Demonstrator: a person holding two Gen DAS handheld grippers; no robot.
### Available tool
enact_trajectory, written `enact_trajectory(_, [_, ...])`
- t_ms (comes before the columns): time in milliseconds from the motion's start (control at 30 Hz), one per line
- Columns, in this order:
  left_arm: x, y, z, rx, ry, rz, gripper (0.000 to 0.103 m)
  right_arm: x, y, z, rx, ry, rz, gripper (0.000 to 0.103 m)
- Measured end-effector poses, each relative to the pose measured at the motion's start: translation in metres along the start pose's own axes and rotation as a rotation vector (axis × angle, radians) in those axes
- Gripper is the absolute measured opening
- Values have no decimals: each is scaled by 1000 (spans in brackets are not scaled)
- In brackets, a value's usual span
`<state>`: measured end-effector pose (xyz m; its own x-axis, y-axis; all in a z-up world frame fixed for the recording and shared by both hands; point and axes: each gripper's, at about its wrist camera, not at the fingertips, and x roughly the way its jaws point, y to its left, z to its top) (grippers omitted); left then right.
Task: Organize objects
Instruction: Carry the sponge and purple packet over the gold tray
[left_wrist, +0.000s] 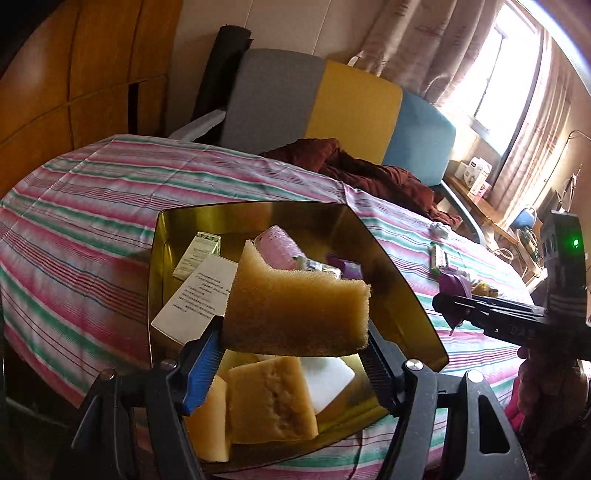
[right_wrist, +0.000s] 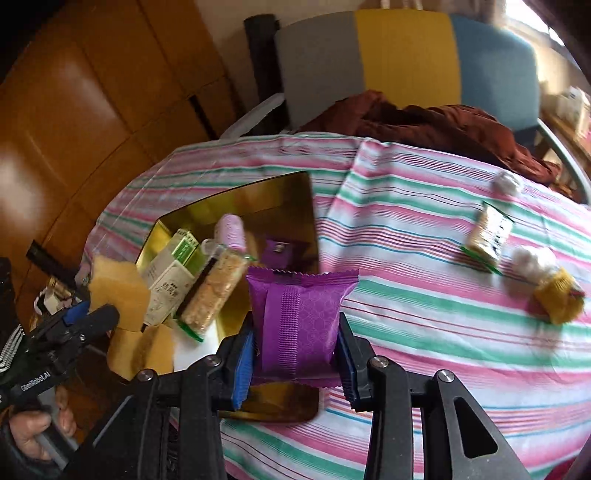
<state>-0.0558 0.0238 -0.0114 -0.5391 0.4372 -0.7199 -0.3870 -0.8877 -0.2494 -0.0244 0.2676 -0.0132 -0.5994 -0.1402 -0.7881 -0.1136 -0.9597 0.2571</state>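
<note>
My left claw (left_wrist: 295, 354) is clamped on a yellow sponge (left_wrist: 295, 306), its pads pressing the two ends so that the piece bends upward between them. It hangs over the near part of the gold tray (left_wrist: 402, 280). My right claw (right_wrist: 295, 354) is clamped on a purple packet (right_wrist: 301, 325), held by its two sides above the near right corner of the same tray.

The risks, as I judge them: the sponge is soft and already bowed, so it may spring out sideways if I let go carelessly, and then land on the rim or outside it. The purple packet is smooth foil; a fast swing could make it slip from the pads. Both claws go toward one tray, and they are near each other, so they may knock together or push the things already inside.

The tray is quite full. At its near end lie other sponge pieces (left_wrist: 271, 398) and a white block (left_wrist: 325, 380). Farther in are a white box (left_wrist: 195, 295) with printed text, a green-and-white box (left_wrist: 199, 254), a pink roller (left_wrist: 277, 247), a grain bar (right_wrist: 214, 291) in clear wrap and a small purple packet (left_wrist: 347, 267). There is little free floor, so new items may rest tilted on others.

Outside, on the striped surface (right_wrist: 424, 332) to the right, a second grain bar (right_wrist: 487, 232), two white balls (right_wrist: 508, 182) and a yellow-wrapped item (right_wrist: 559, 299) are not yet collected.
</note>
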Motion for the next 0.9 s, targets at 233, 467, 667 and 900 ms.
enact_trajectory(233, [14, 4, -1, -12, 29, 9, 71, 16, 19, 30, -42, -4, 8, 39])
enact_trajectory(467, [15, 7, -3, -12, 31, 10, 71, 41, 42, 76, -79, -27, 1, 40])
enact_trajectory(667, [20, 9, 4, -11, 19, 28, 71, 42, 51, 82, -94, -38, 9, 40])
enact_trajectory(900, [38, -5, 9, 37, 42, 38, 72, 49, 45, 96, -63, -61, -36, 59])
